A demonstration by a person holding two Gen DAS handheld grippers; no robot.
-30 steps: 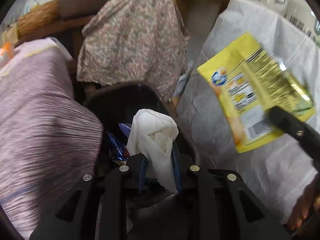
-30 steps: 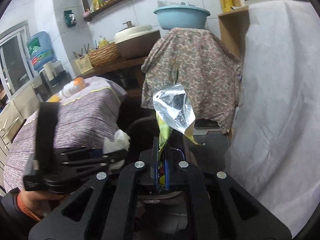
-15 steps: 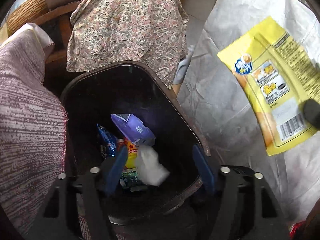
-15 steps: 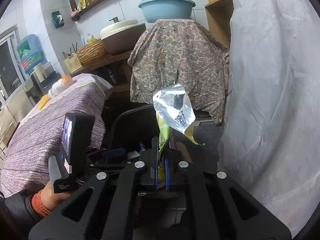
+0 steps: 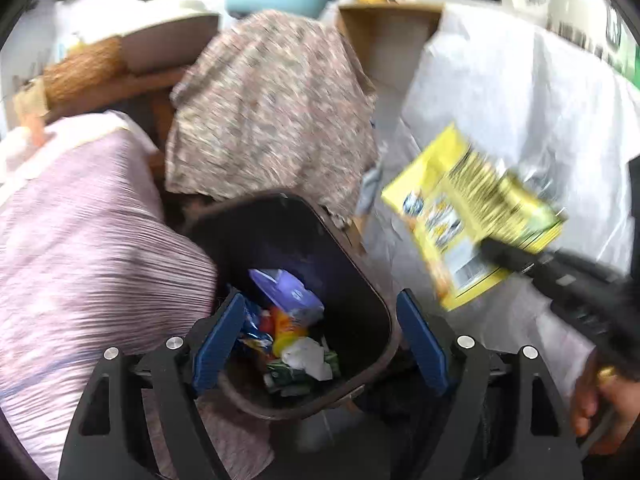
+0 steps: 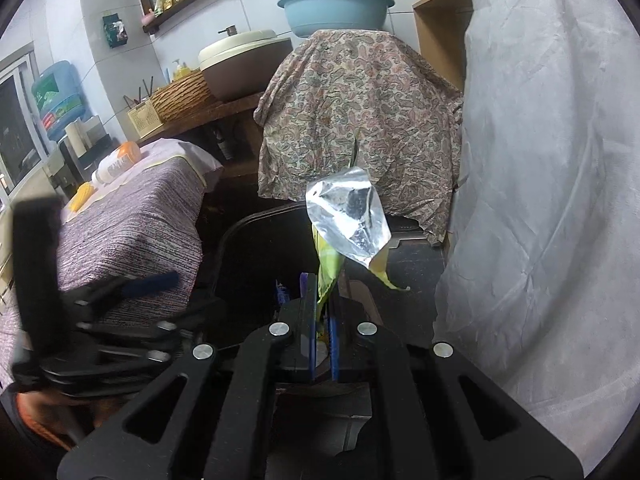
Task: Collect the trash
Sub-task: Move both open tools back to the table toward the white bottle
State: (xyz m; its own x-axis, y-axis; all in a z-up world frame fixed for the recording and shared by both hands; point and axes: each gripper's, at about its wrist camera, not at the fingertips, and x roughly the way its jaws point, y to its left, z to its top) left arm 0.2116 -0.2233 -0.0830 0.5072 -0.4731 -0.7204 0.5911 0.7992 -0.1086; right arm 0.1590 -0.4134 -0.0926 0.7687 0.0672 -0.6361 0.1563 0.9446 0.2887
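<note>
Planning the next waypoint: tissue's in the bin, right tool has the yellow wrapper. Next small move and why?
Probably carry the right tool forward over the bin before it lets go. It is shut on the yellow wrapper, which hangs beside the bin's rim rather than over the opening. The left tool is empty, its jaws opening above the white tissue that lies in the bin.

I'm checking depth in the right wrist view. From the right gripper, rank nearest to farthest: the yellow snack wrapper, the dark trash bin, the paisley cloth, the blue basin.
1. Yellow snack wrapper, clamped in the right gripper.
2. Dark trash bin, just ahead and below.
3. Paisley cloth, draped behind the bin.
4. Blue basin, on top of the cloth, by the wall.
</note>
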